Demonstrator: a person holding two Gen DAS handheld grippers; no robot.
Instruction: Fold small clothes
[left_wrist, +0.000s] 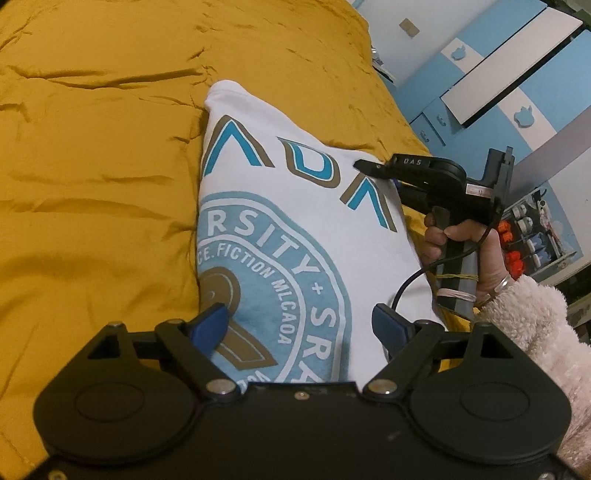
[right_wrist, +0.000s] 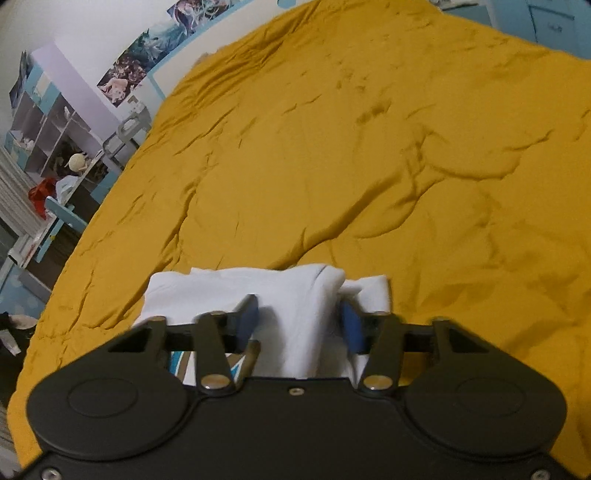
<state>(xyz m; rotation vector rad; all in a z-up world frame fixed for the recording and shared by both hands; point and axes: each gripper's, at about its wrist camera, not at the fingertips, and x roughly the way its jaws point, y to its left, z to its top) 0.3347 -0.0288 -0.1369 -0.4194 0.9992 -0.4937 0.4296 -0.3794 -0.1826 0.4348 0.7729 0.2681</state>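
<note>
A white T-shirt (left_wrist: 280, 221) with a light-blue round print and large letters lies folded into a long strip on the yellow bedspread (left_wrist: 92, 166). My left gripper (left_wrist: 299, 325) hangs over its near end, open, blue pads wide apart on either side of the print. My right gripper (left_wrist: 364, 166) is at the strip's right edge near the letters, held by a hand (left_wrist: 461, 251). In the right wrist view, my right gripper (right_wrist: 299, 325) has a raised fold of the T-shirt (right_wrist: 207, 291) bunched between its blue pads, which press on it.
The bedspread (right_wrist: 369, 147) spreads wide and wrinkled beyond the shirt. A blue-and-white wardrobe (left_wrist: 517, 66) stands past the bed's right edge. Shelves and a desk (right_wrist: 55, 147) line the wall on the other side. A fluffy sleeve (left_wrist: 528, 325) is close to my left gripper.
</note>
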